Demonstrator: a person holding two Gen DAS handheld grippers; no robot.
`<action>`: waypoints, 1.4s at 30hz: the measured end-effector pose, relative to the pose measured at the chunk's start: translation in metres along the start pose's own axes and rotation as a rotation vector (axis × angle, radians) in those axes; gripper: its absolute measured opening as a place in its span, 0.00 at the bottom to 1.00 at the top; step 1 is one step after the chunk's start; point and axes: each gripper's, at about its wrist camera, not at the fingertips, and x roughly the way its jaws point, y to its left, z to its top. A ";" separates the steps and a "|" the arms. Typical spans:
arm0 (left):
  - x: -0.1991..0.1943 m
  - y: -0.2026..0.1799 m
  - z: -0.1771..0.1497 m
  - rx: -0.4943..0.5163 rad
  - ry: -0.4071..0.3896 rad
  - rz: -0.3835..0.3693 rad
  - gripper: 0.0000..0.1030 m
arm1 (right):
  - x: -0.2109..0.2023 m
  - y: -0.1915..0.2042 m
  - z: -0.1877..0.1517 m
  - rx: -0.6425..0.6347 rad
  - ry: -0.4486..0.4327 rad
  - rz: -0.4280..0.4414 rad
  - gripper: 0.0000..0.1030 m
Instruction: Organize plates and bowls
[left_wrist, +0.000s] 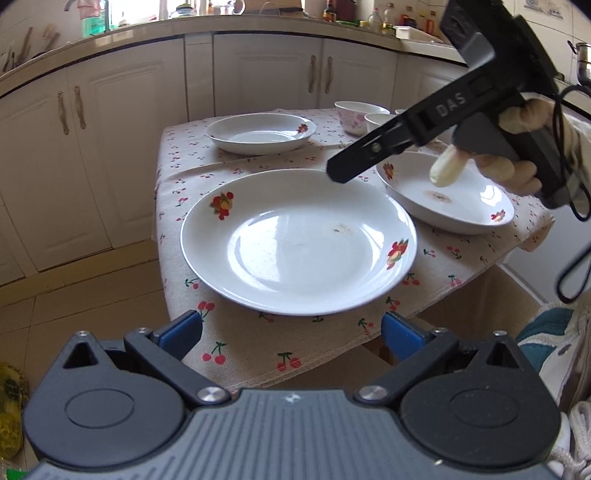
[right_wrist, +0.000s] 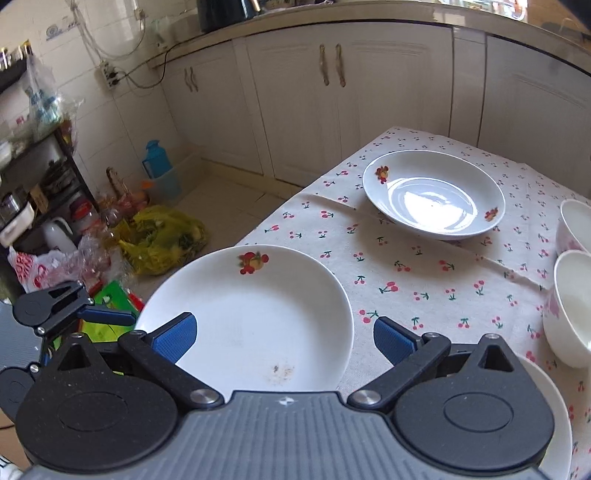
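Three white plates with fruit prints sit on a cherry-print tablecloth (left_wrist: 258, 350). The near plate (left_wrist: 298, 242) lies just ahead of my open, empty left gripper (left_wrist: 291, 332). A far plate (left_wrist: 260, 133) sits at the back, and a right plate (left_wrist: 445, 194) lies under the right-hand tool. Two small bowls (left_wrist: 360, 116) stand at the back right. My right gripper (right_wrist: 284, 338) is open and empty above the near plate (right_wrist: 243, 321). The far plate (right_wrist: 434, 194) and bowls (right_wrist: 570, 310) also show in the right wrist view.
White cabinets (left_wrist: 258, 74) and a counter run behind the table. In the right wrist view, bags and clutter (right_wrist: 159, 240) lie on the floor to the left, next to a shelf (right_wrist: 37, 177). The left gripper's body (right_wrist: 55, 306) shows at the left edge.
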 end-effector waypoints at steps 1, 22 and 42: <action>0.002 0.001 0.001 0.010 0.001 -0.015 0.99 | 0.004 0.000 0.001 -0.007 0.011 -0.002 1.00; 0.015 0.013 0.013 0.064 -0.002 -0.104 0.98 | 0.052 -0.026 0.017 0.065 0.139 0.106 0.76; 0.031 0.023 0.037 0.113 -0.029 -0.110 0.98 | 0.049 -0.050 0.035 0.134 0.081 0.084 0.75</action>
